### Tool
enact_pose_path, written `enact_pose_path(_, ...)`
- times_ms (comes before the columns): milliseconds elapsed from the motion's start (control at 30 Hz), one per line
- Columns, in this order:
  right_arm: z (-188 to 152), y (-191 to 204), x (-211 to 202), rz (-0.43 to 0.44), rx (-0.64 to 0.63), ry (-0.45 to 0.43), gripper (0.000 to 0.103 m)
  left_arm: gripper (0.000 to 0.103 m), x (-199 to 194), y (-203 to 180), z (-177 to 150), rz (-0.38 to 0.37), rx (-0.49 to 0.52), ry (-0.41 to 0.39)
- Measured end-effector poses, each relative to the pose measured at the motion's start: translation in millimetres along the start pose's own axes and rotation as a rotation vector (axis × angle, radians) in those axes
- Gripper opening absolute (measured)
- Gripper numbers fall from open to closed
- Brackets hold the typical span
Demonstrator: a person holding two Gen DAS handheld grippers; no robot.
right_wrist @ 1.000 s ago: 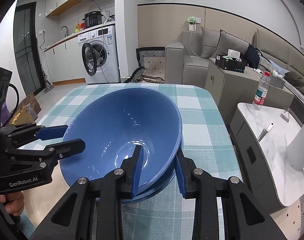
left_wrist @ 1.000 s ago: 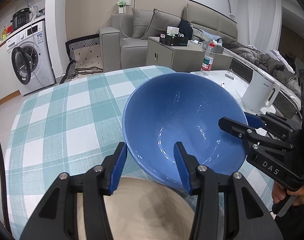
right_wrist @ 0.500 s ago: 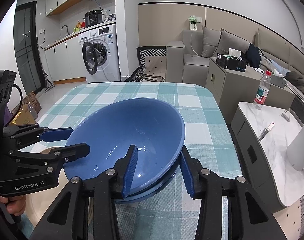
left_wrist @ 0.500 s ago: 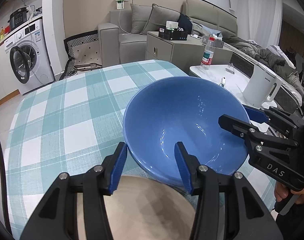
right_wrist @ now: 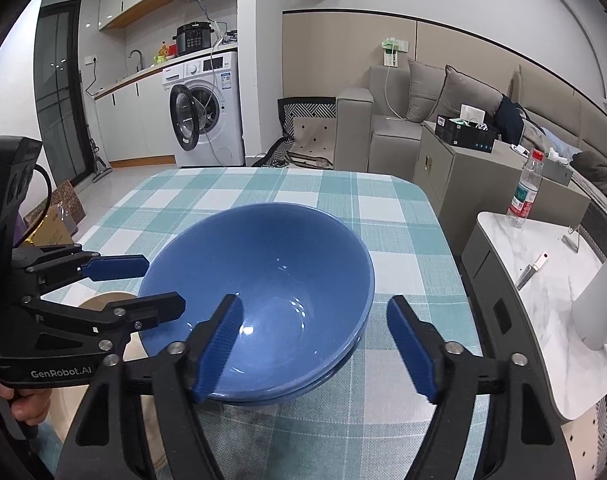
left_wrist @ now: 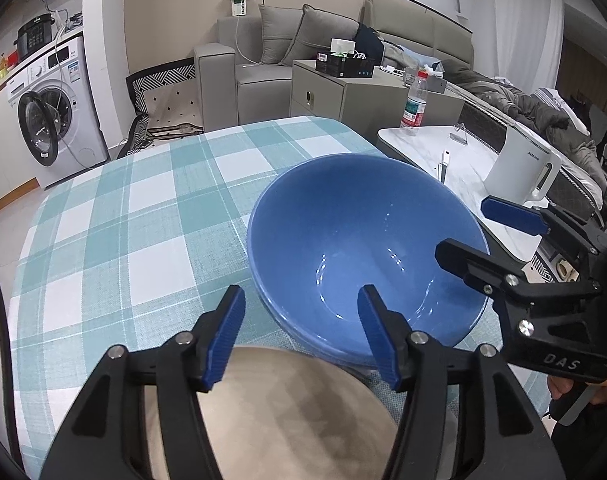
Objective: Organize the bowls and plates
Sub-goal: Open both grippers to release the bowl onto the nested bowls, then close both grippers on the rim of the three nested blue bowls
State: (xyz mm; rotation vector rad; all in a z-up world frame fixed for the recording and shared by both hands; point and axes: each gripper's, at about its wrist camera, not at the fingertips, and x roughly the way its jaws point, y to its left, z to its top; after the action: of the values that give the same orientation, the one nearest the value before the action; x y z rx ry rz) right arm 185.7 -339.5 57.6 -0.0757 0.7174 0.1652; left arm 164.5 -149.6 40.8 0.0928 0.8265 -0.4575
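Bowls [right_wrist: 263, 280]: blue, nested, empty | left gripper [left_wrist: 299, 332]: opening, straddling rim | right gripper [right_wrist: 315, 344]: opening, straddling rim

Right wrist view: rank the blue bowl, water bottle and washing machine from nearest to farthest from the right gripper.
1. Blue bowl: its near rim sits between the opening jaws of the right gripper, untouched.
2. Water bottle: right, on the white side table.
3. Washing machine: far left, against the kitchen wall.

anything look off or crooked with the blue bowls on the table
Nothing stands out. The top blue bowl sits nested level in the lower blue bowl on the checked tablecloth; no chips or spills show.
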Motion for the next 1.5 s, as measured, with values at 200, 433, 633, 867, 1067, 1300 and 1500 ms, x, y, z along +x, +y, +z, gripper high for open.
enact_pose_path(200, 0, -2, -4, -0.016, -0.001, -0.008, 0.091, 0.067, -4, 7, 0, 0.015, -0.012, -0.008)
enact_pose_path(433, 1, -13, -3, -0.026, 0.037, -0.006, 0.101, 0.082, -4, 23, 4, 0.006, -0.065, -0.011)
enact_pose_path(633, 1, -31, -7, -0.035, 0.112, -0.013, 0.102, 0.096, -3, 34, 7, 0.004, -0.108, -0.015)
enact_pose_path(867, -1, -52, -4, -0.047, 0.187, 0.005, 0.102, 0.103, 3, 39, 10, 0.005, -0.124, -0.011)
enact_pose_path(1067, -5, -59, 4, -0.015, 0.223, 0.022, 0.102, 0.103, 16, 48, 13, -0.021, -0.181, 0.021)
enact_pose_path(1300, -10, -59, 18, 0.051, 0.261, 0.041, 0.102, 0.103, 30, 49, 16, -0.031, -0.193, 0.049)
enact_pose_path(1500, -15, -59, 31, 0.097, 0.297, 0.064, 0.101, 0.102, 39, 47, 17, -0.036, -0.191, 0.073)
